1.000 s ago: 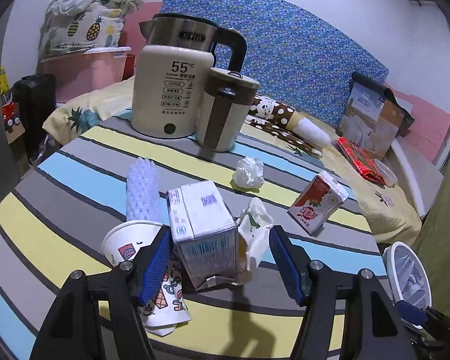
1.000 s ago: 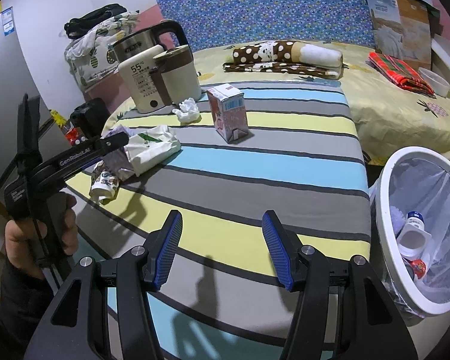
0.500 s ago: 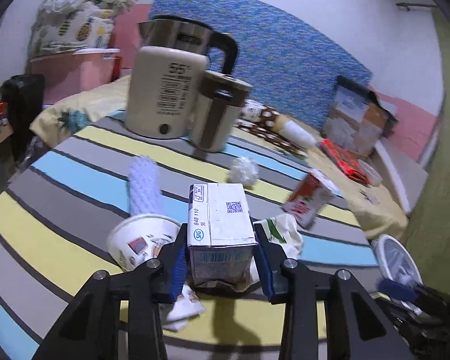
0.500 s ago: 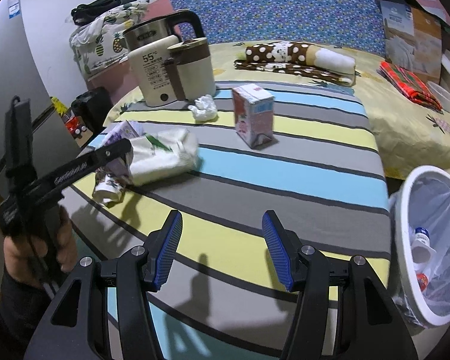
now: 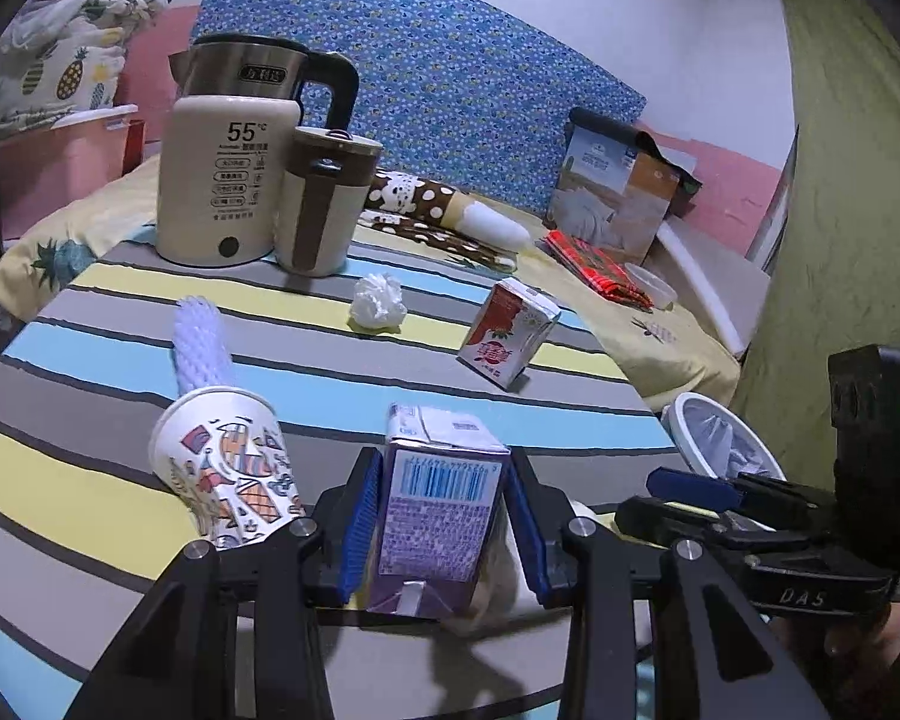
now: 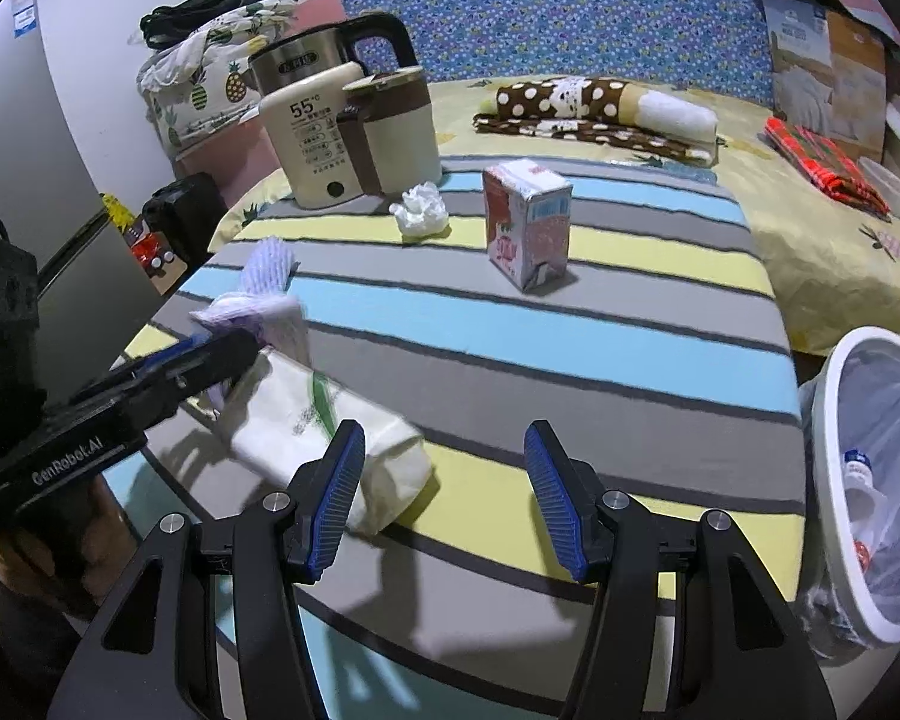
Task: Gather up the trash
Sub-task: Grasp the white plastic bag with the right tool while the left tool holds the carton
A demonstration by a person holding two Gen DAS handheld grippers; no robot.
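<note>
My left gripper (image 5: pixel 444 522) is shut on a purple drink carton (image 5: pixel 438 510) and holds it above the striped table (image 5: pixel 90 498). A patterned paper cup (image 5: pixel 228 468) lies on its side just left of it. A red milk carton (image 5: pixel 507 333) stands further back and also shows in the right wrist view (image 6: pixel 528 231). A crumpled white tissue (image 5: pixel 378 303) lies near it. My right gripper (image 6: pixel 444 495) is open and empty, low over the table beside a white paper bag (image 6: pixel 324 426). A white trash bin (image 6: pixel 870 480) with a plastic liner stands at the right.
A cream kettle (image 5: pixel 234 162) and a brown-and-cream jug (image 5: pixel 324 204) stand at the table's far side. A white foam sleeve (image 5: pixel 201 348) lies behind the cup. A bed with a dotted pillow (image 6: pixel 594 108) lies beyond the table.
My left gripper closed on the purple carton and lifted it, moving right. My right gripper moved left and forward, toward the white paper bag.
</note>
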